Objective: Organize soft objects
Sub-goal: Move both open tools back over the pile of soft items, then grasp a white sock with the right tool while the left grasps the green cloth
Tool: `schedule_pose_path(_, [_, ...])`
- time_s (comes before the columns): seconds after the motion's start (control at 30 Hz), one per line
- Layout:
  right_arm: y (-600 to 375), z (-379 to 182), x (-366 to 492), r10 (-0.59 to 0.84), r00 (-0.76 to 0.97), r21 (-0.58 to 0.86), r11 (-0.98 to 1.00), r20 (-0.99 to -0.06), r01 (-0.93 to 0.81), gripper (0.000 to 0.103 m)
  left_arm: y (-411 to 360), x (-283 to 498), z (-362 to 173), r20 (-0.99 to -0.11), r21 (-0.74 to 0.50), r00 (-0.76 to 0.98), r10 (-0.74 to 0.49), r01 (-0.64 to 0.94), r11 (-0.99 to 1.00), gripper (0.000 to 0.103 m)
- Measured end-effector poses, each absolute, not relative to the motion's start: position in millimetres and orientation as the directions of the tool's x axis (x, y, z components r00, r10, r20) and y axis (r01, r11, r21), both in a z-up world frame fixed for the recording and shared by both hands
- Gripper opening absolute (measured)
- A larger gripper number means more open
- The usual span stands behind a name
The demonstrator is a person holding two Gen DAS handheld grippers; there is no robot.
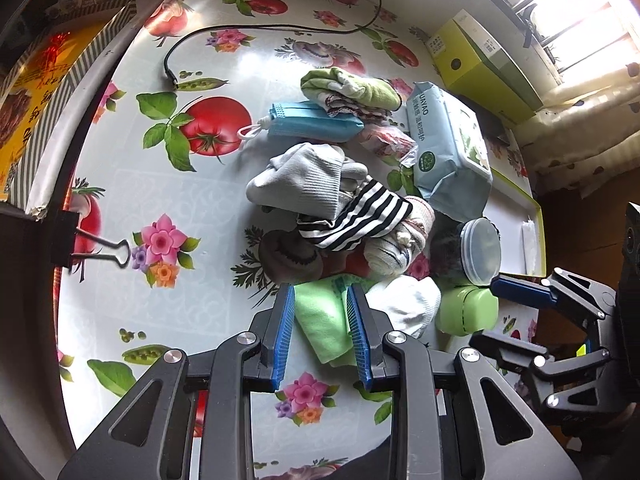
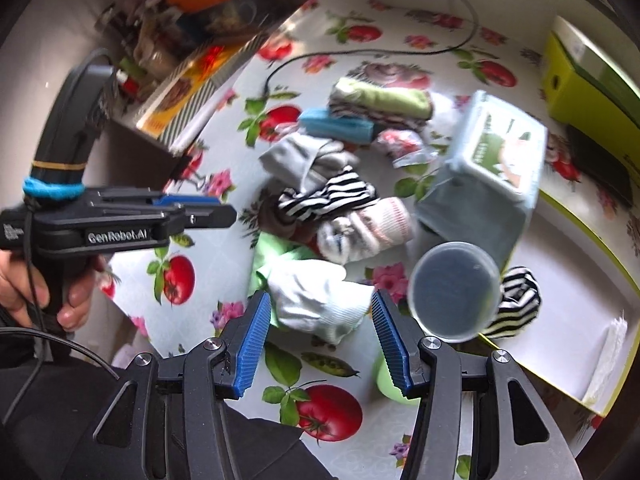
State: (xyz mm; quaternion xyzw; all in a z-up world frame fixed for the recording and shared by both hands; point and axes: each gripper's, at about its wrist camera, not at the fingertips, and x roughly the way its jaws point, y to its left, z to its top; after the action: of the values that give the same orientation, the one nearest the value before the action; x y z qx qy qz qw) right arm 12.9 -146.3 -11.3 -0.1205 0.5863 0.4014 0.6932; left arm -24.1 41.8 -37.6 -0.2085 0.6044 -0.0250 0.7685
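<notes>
Socks and cloths lie heaped on the table (image 1: 132, 184), whose covering is printed with tomatoes and flowers; take the striped sock (image 1: 356, 212) in the middle of the heap as the landmark. Beyond it, toward the window side, sit the grey sock (image 1: 300, 178), a blue face mask pack (image 1: 312, 122) and a green rolled cloth (image 1: 352, 86); just to its right stands a pack of wet wipes (image 1: 448, 144). On its near side lie the light green cloth (image 1: 320, 320) and, touching that, the white sock (image 1: 404, 304). The left hand-held gripper (image 1: 322, 332) points down with its blue pads either side of the light green cloth, half open; whether the pads press the cloth I cannot tell. The right hand-held gripper (image 2: 320, 340) stands apart at about half width, the white sock (image 2: 316, 304) between its tips but not clamped. A clear lidded tub (image 2: 454, 290) sits right of that sock.
</notes>
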Motion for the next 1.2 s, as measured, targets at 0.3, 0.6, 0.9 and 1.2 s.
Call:
schedule_pose_path(0.3, [-103.5,-49.1,4.9,0.282,-0.073,0.227,0.567,-0.957,-0.792,0.055,58.1,-36.0,-47.6,-0.919,-0.363,0.263,-0.295,-0.268,0.892,0.028])
schedule_pose_path(0.6, [-82.3,-76.8,6.3,0.121,-0.069,0.121,0.500,-0.990,-0.858,0.057,67.2,-41.4,-53.9,-0.912,-0.385,0.262,-0.315,-0.286,0.878,0.028])
schedule_pose_path(0.9, [-86.0,-79.2,13.5,0.150,-0.116,0.177,0.501,-0.982,-0.847,0.020,60.6,-38.0,-63.8,-0.909,-0.404,0.227,-0.350,-0.265,0.876,0.029])
schedule_pose_path(1.2, [-102.5,-48.8,23.5,0.244,-0.100,0.220,0.536,-0.965,-0.815,0.005,45.4,-29.0,-76.9,-0.904,-0.421,0.185,-0.385,-0.236,0.876,0.029])
